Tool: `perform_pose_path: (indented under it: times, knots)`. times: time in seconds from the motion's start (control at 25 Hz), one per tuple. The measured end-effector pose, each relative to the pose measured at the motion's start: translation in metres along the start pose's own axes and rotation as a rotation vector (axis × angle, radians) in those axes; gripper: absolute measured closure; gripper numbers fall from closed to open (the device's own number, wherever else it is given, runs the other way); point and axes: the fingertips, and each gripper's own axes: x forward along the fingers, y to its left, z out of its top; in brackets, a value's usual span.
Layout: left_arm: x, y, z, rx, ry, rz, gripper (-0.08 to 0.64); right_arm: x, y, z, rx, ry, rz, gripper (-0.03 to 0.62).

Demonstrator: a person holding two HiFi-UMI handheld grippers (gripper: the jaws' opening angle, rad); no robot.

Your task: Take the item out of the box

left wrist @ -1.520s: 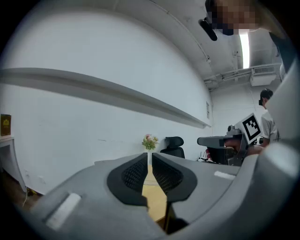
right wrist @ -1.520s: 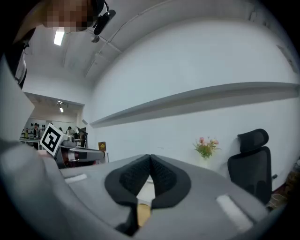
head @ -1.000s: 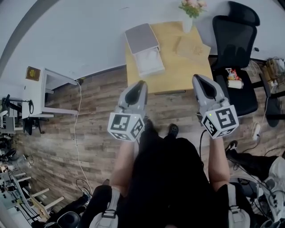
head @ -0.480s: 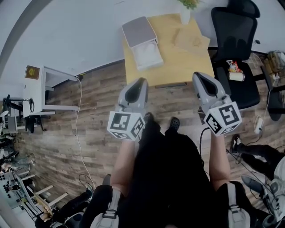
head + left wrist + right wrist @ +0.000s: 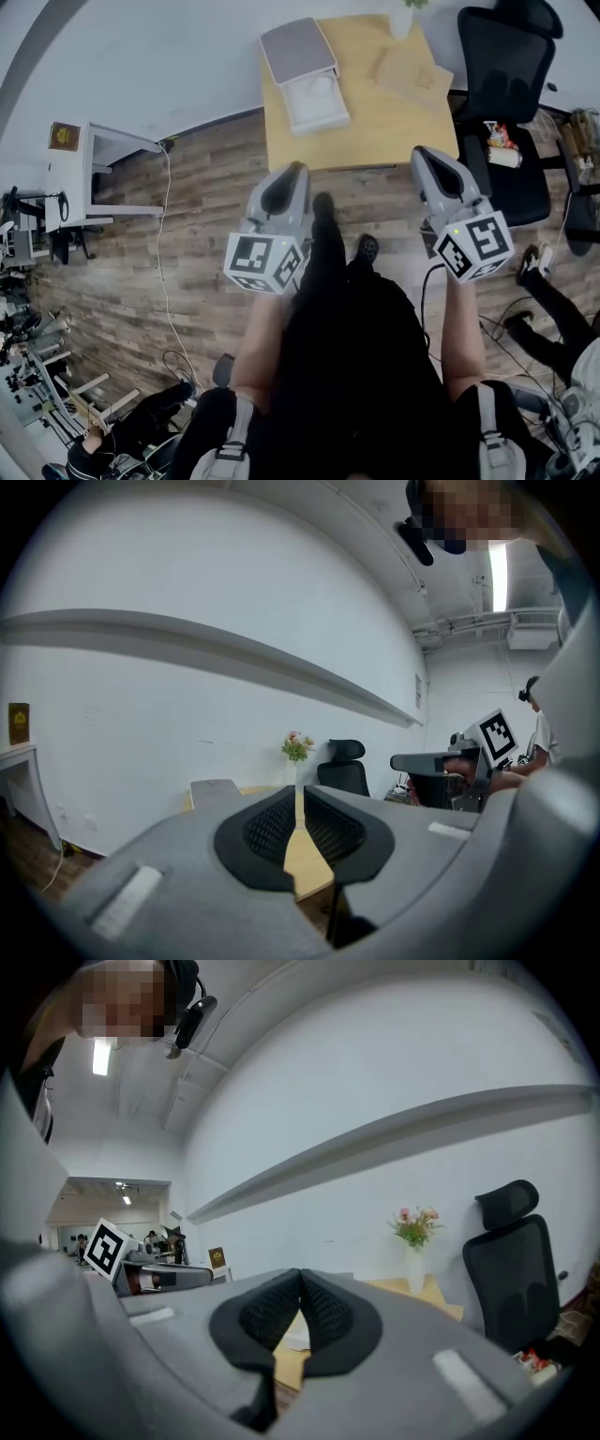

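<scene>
In the head view, the left gripper (image 5: 294, 171) and right gripper (image 5: 424, 155) are hovering over the floor (image 5: 187, 234), short of the table (image 5: 394, 131). The open box (image 5: 305, 70) is sitting on the table's left corner, showing white inside. In the left gripper view, the 2 jaws are pressing together on nothing. In the right gripper view, the jaws are likewise meeting, empty.
</scene>
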Motion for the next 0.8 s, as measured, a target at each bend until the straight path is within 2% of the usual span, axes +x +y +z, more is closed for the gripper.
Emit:
perform_pose_path:
  times: [0.16, 0.4, 0.8]
  knots:
    - [0.005, 0.018, -0.006, -0.014, 0.013, 0.009, 0.525, 0.015, 0.001, -0.005, 0.002, 0.018, 0.002, 0.589]
    - [0.033, 0.033, -0.008, -0.033, 0.017, -0.017, 0.525, 0.036, -0.009, -0.003, -0.002, 0.04, -0.003, 0.589]
    - [0.093, 0.078, 0.017, -0.032, 0.004, -0.051, 0.525, 0.1, -0.029, 0.024, -0.031, 0.04, -0.012, 0.589]
